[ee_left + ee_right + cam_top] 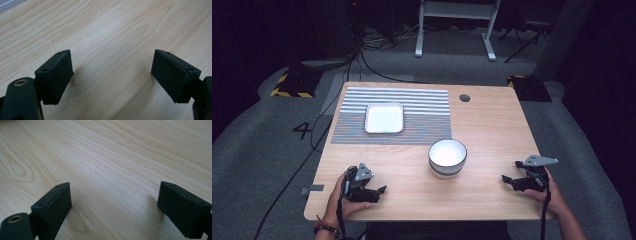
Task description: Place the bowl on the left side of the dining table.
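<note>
left tongs [381, 190]: jaws spread, held low | right tongs [508, 178]: same

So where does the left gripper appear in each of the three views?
High view: left gripper at bottom left, resting low on the table, jaws spread.
Left gripper view: its own two jaws rise from the bottom corners, wide apart, bare wood between.
Right gripper view: not in it.
Shared landmark: the table's light wood grain.
</note>
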Available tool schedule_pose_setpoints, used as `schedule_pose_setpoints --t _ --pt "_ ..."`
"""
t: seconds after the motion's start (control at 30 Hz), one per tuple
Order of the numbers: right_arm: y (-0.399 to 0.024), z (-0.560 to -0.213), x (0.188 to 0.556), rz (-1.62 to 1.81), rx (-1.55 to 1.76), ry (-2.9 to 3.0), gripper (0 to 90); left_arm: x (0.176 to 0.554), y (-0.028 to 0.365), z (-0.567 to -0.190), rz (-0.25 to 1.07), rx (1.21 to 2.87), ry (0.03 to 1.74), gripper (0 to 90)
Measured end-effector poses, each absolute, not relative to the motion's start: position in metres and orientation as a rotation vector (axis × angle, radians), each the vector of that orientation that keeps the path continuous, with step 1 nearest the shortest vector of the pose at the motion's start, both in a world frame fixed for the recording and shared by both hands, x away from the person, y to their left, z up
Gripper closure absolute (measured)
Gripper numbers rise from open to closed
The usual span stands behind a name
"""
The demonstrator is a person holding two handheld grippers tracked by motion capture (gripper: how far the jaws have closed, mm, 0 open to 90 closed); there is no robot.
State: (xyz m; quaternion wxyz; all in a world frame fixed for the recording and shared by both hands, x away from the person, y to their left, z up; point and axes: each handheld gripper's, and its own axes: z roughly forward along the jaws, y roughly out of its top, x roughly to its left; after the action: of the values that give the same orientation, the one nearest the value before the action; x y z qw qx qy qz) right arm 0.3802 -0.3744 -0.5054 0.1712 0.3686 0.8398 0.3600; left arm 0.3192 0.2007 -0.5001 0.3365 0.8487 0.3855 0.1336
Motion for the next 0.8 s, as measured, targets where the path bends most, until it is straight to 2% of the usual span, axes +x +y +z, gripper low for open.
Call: schedule_pose_setpoints --t 0.8 --pt "-0.374 -0.505 0.380 1.022 1.047 2.385 12.0 0.314 0.184 -0.479 0.382 2.229 0.949 18.1"
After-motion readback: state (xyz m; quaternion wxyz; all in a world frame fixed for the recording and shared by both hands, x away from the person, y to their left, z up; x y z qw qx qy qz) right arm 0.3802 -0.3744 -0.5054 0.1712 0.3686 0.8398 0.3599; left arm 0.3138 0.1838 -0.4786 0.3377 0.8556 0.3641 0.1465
